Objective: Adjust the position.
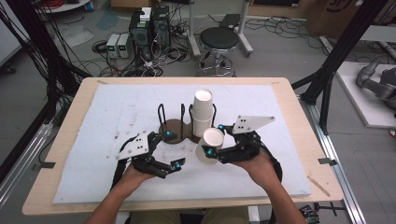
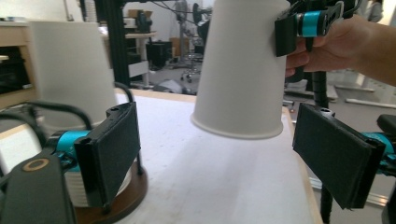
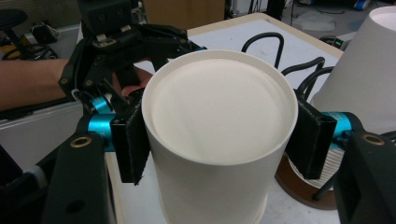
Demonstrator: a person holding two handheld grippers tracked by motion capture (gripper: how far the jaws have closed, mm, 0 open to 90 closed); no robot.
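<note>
A white paper cup (image 1: 211,143) hangs upside down just above the mat, my right gripper (image 1: 214,140) shut on its sides. In the right gripper view the cup (image 3: 219,121) sits between both black pads, its recessed base towards the camera. A stack of upturned white cups (image 1: 202,109) stands in a brown holder (image 1: 175,127) with black wire loops, just behind. My left gripper (image 1: 173,150) is open to the left of the held cup. In the left gripper view its jaws (image 2: 224,158) stand wide apart with nothing between them, and the held cup (image 2: 240,70) floats ahead.
A white foam mat (image 1: 116,112) covers the wooden table (image 1: 60,135). On the floor beyond the far edge are a black stool (image 1: 218,39), computer boxes (image 1: 149,28) and cables. Black frame posts (image 1: 327,79) stand at the right.
</note>
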